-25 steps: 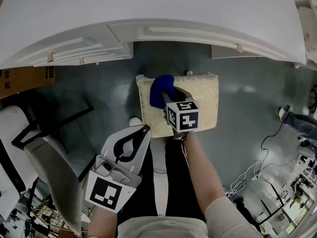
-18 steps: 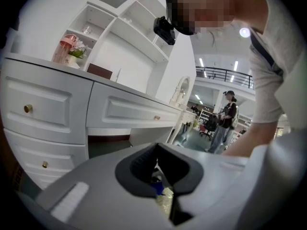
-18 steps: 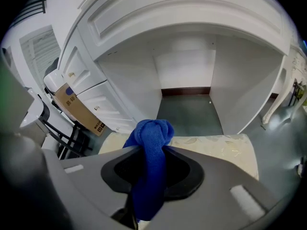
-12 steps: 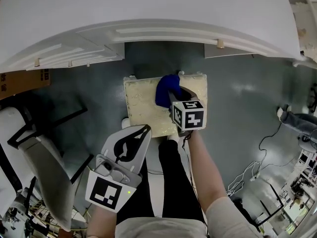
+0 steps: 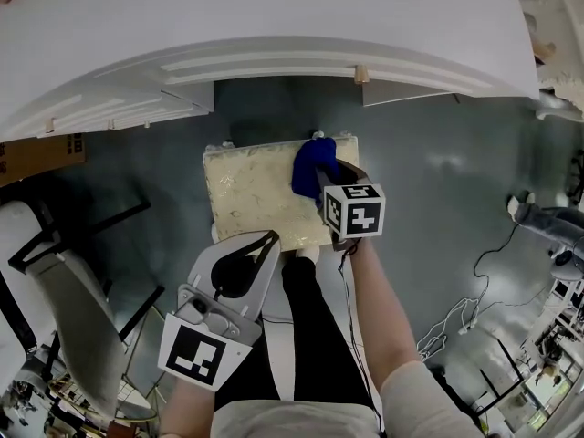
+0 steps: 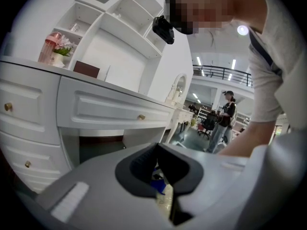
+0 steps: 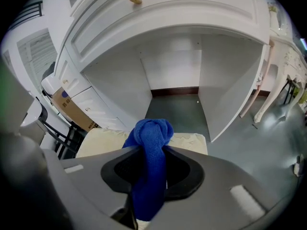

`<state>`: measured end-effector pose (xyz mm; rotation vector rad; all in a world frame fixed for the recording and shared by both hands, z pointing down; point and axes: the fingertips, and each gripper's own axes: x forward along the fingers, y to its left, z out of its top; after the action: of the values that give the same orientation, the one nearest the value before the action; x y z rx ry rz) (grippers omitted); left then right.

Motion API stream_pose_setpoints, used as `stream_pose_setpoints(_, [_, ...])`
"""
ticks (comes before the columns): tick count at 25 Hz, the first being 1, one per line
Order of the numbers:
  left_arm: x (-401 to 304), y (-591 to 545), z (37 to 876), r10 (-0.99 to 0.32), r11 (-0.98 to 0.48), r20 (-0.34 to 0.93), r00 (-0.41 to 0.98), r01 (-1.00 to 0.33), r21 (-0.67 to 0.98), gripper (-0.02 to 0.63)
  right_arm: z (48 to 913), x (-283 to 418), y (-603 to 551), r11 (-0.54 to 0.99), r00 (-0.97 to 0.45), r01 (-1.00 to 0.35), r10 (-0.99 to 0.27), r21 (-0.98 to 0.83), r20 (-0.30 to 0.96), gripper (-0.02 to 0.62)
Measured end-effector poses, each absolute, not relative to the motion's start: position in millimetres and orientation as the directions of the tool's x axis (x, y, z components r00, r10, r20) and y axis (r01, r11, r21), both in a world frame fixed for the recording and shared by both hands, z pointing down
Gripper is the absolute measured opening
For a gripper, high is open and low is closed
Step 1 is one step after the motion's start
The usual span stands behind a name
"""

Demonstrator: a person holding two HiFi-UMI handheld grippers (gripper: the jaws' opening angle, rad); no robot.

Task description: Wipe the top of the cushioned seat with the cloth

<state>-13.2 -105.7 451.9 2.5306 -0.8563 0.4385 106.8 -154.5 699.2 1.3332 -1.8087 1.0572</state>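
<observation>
One blue cloth (image 7: 149,145) is clamped upright between the jaws of the right gripper (image 5: 318,179), which are closed narrowly on its middle; its bunched end sticks out past the tips. In the head view the cloth is over the far right part of the one seat (image 5: 255,199), a cream square cushion. Whether it presses on the cushion cannot be told.

The seat stands on the grey floor (image 5: 438,181), just in front of the open kneehole of a white desk (image 5: 274,26).

The left gripper (image 5: 267,238) is held near the person's body, just beside the seat's near edge and touching nothing. Its jaws are drawn together with nothing between them. Each of the two grippers carries one marker cube: the right one (image 5: 354,211) sits behind the cloth, the left one (image 5: 193,352) low in the head view.

The left gripper view shows three brass knobs (image 6: 140,117) on the desk drawers. One cardboard box (image 5: 41,158) lies beside the desk at the left, and one grey chair (image 5: 82,308) stands nearer, well apart from the seat. A second person (image 6: 225,116) stands far off in the room.
</observation>
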Motion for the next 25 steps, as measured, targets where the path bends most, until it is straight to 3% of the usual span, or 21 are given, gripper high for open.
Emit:
stream_pose_setpoints(16, [26, -99, 452, -0.479, -0.733, 0.431, 0.764, -0.619, 0.282, 0.000, 705, 183, -144, 0.083, -0.217, -0.976, -0.441, -0.201, 0.871, 0.112])
stream_pose_setpoints(25, [28, -91, 453, -0.484, -0.729, 0.433, 0.760, -0.624, 0.282, 0.000, 706, 188, -139, 0.107, -0.219, -0.976, -0.429, -0.191, 0.876, 0.112])
